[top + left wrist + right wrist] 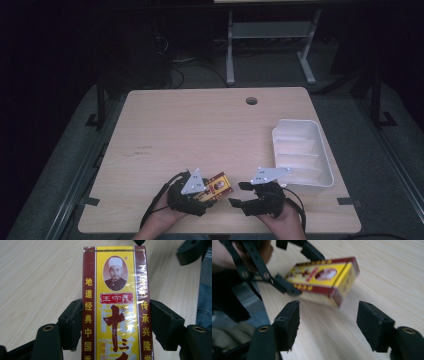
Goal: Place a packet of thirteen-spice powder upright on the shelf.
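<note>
Our left tongs (pixel 113 322) clamp a red-and-yellow box (pixel 115 302) across its long sides, both jaws pressed flat against the cardboard. The box bears a portrait in an oval near its far end and columns of Chinese characters down its face. In the right gripper view it is held tilted, its far end raised off the wooden surface (pixel 392 272), with a blurred shadow beneath it.

Our right tongs (pixel 328 325) stand open, jaws spread wide with nothing between them, aimed at the free end of the box and just short of it. In the high view the two tools sit close together at the near edge of the surface, the left tongs (pixel 200 192) at left with the box (pixel 217 185) jutting out toward the right tongs (pixel 241 194), whose jaws point left.

A hand (pixel 162 222) holds each tool from the bottom edge. To the right of the right tongs, near that side of the surface, rests a white plastic tray (pixel 327 162) with ribbed compartments. A round cable hole (pixel 251 100) is at the far edge.
</note>
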`<state>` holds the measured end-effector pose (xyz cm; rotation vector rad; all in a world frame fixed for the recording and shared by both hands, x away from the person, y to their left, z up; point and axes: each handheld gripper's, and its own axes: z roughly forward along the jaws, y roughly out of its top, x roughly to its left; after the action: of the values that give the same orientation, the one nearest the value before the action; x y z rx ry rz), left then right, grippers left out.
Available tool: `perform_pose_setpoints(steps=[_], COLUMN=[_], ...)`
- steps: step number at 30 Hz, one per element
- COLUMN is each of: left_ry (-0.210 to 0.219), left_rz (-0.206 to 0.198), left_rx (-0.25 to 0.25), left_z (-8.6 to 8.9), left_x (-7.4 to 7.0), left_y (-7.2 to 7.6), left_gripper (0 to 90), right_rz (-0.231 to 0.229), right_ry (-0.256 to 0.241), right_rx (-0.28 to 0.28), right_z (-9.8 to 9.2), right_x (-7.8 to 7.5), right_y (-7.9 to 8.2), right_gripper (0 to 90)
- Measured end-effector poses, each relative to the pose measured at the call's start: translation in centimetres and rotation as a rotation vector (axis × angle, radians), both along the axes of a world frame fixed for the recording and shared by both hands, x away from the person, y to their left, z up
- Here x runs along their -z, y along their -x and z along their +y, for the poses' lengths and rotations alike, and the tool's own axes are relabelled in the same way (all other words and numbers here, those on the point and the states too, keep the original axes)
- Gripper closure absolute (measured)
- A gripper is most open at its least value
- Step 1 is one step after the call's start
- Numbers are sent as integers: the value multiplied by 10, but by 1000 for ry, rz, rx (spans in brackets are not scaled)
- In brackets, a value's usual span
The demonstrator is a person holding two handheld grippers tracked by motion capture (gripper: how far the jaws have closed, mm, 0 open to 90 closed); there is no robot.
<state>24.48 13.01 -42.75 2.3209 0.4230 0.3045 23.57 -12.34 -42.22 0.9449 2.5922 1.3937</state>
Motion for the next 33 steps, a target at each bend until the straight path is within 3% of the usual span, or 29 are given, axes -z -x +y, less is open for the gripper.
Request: perform_pose_setpoints(steps=[11,13,15,23,28,33], left_ry=[-12,-18,-10,-21,-36,-62], left_rz=[-54,-93,-105,-133,-140,-162], left_rx=[44,48,53,91,117,122], left_z=[-13,-16,-17,-22,-24,-25], left_x=[0,-2,-3,-3,-2,0], left_y=[11,15,17,23,25,28], left_gripper=[323,323,323,322,322,321], right_rz=[59,92,106,158,191,186], right_ry=[-52,-82,-91,-126,-170,-187], right_rx=[37,41,44,39,35,22], right_z=[-2,-3,-3,-2,-5,-4], right_x=[3,4,5,10,11,10], right_y=[-3,-4,-4,-7,-8,-5], right_gripper=[390,377,378,387,470,536])
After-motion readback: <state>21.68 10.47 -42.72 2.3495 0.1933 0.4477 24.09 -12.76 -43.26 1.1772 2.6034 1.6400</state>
